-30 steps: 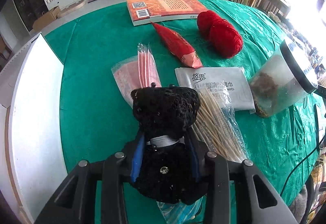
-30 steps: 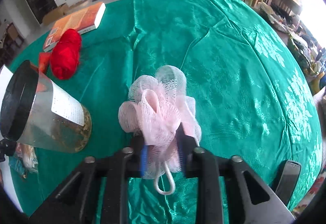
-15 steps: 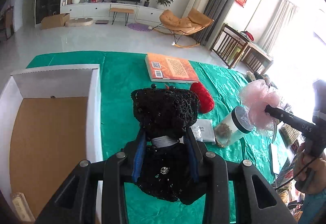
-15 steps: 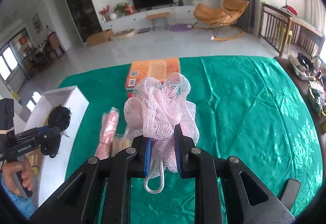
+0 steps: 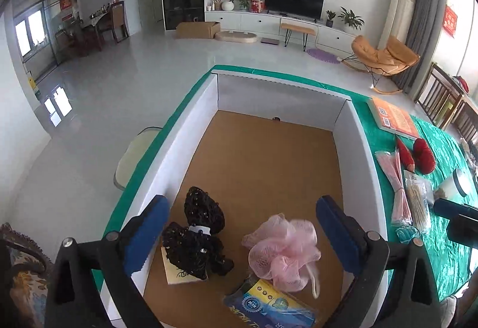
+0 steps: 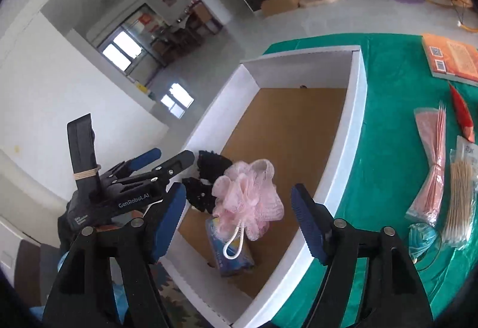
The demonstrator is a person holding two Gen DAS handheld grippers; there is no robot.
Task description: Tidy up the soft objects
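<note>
Left gripper (image 5: 243,226), jaws now spread, has released the black beaded soft toy (image 5: 195,234) inside the white cardboard box (image 5: 363,166). Right gripper (image 6: 239,217) likewise dropped the pink mesh bath sponge (image 6: 249,196), half hiding a blue packet (image 6: 228,253).

White lettering reading "GenRobot.AI" is showing on the black body of the left gripper (image 6: 167,158), while print on the orange book (image 6: 451,59) is staying too small to read.
</note>
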